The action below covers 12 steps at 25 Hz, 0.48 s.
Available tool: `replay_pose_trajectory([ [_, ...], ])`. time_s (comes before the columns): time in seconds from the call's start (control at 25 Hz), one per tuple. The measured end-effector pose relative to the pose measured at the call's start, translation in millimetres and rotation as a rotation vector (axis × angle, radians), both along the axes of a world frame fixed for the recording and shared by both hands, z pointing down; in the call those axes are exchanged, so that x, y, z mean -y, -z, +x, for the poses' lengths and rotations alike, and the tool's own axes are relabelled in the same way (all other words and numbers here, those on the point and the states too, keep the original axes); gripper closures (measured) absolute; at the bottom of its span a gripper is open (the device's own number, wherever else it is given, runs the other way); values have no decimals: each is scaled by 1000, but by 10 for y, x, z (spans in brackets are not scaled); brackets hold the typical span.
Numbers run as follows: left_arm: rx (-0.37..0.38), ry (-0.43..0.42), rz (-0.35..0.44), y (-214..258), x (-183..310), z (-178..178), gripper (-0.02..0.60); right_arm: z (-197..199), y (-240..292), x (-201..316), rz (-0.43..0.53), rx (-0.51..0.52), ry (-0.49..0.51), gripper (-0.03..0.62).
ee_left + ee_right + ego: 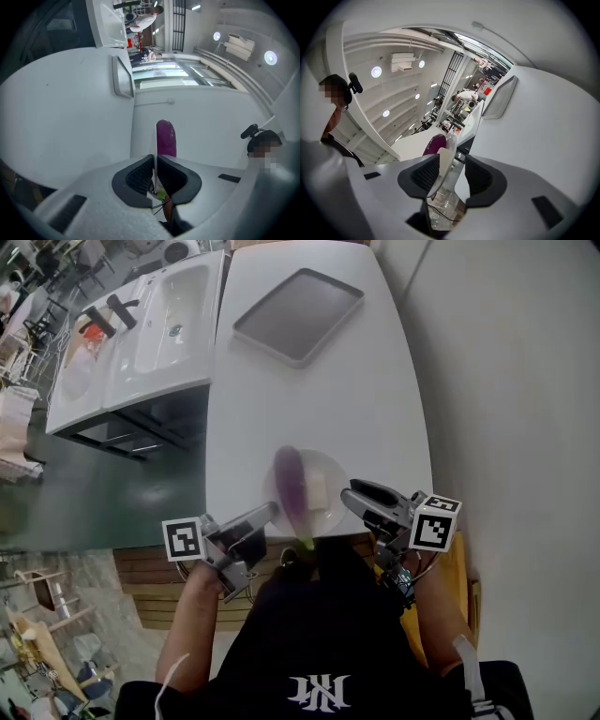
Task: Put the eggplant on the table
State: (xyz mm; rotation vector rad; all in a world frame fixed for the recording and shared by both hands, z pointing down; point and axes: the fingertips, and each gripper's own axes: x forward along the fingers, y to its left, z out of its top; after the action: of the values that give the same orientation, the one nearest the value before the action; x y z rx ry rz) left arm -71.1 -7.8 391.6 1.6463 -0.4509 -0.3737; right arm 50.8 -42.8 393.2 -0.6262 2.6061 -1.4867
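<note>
A purple eggplant (292, 484) lies on a clear round plate (326, 507) over the near edge of the white table (375, 399). My left gripper (265, 515) is shut on the plate's thin rim (155, 149) from the left, and the eggplant (166, 137) shows just beyond its jaws. My right gripper (351, 496) is at the plate's right side and stands open. The plate's rim (444, 161) sits between its jaws, close to the left pad, with a gap to the right pad. The eggplant (435, 143) peeks out behind that rim.
A grey tray (298, 313) lies at the table's far end, also seen as the tray (122, 77) and the tray (499, 96). A white sink unit (141, 334) stands to the left of the table. A wooden seat (155, 582) is below the table's near edge.
</note>
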Motion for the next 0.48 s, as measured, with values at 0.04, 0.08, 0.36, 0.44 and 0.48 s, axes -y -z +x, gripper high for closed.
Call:
replay_pose_trajectory([
  [0.04,3,-1,-6,-58,109,83,563,58,-55,108,-11,8,4,444],
  [0.08,8,-2,-13,-117,216,162,563,111,-109,212,-21,15,9,445],
  [0.36,5,-4,-44,-249,513,386,563,262,-264,489,-67,-6,22,523],
  [0.44,0,1,-54,-269,544,402,563,280,-296,525,-83,-16,23,539],
  [0.48,1,6,-60,-307,614,416,563,293,-338,602,-91,-17,27,542],
])
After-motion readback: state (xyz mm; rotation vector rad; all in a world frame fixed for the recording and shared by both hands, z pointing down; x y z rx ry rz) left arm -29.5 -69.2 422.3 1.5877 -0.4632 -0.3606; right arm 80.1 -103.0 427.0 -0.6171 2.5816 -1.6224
